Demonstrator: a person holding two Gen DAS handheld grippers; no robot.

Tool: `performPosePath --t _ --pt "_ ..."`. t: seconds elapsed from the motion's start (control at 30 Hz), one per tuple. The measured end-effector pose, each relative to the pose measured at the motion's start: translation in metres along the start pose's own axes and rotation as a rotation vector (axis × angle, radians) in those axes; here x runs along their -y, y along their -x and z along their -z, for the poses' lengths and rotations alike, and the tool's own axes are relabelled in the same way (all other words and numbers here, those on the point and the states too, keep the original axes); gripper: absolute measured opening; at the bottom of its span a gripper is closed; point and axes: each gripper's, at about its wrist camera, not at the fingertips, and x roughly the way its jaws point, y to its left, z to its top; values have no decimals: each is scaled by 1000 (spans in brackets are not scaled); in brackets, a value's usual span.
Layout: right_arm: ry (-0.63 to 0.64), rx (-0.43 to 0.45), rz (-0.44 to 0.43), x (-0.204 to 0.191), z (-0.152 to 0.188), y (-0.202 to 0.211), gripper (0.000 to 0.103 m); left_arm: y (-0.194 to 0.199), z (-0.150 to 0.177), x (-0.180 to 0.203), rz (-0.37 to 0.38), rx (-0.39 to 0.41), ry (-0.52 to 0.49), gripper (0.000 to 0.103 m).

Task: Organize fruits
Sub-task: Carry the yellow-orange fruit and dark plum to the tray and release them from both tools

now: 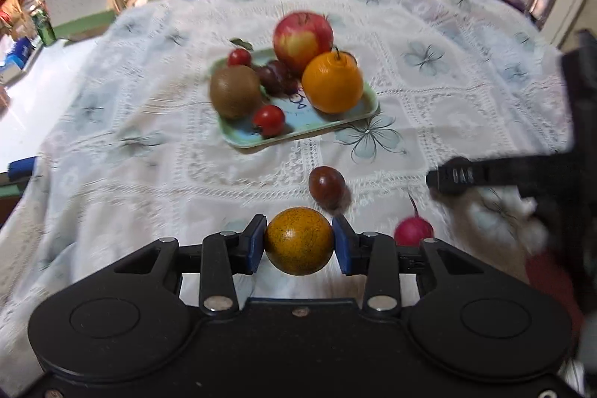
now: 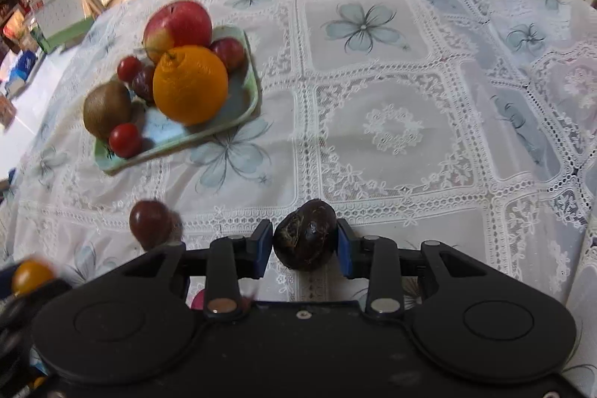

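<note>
A: Status?
B: My left gripper [image 1: 298, 241] clamps the speckled orange fruit [image 1: 298, 240]; my right gripper [image 2: 304, 243] brackets the dark fruit [image 2: 305, 234], contact unconfirmed.
A: Risk?
B: Crowded tray [image 1: 347, 120]: released fruit may roll off.

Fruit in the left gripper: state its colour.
The fruit is yellow-orange with dark speckles, clearest in the left wrist view.

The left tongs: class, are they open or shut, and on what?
Shut on the speckled orange fruit. In the left wrist view, both blue pads of the left tongs press its sides.
</note>
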Motion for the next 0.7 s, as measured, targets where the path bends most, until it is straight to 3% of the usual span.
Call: performPosePath --t 0.3,0.53,0.7 --pt "-50 112 -87 10 8 35 37 81 79 -38 12 47 63 46" --pt "9 225 -76 -3 27 59 37 91 132 -53 4 7 127 46" --pt "52 234 -159 -9 70 95 37 91 154 -52 25 -14 146 46"
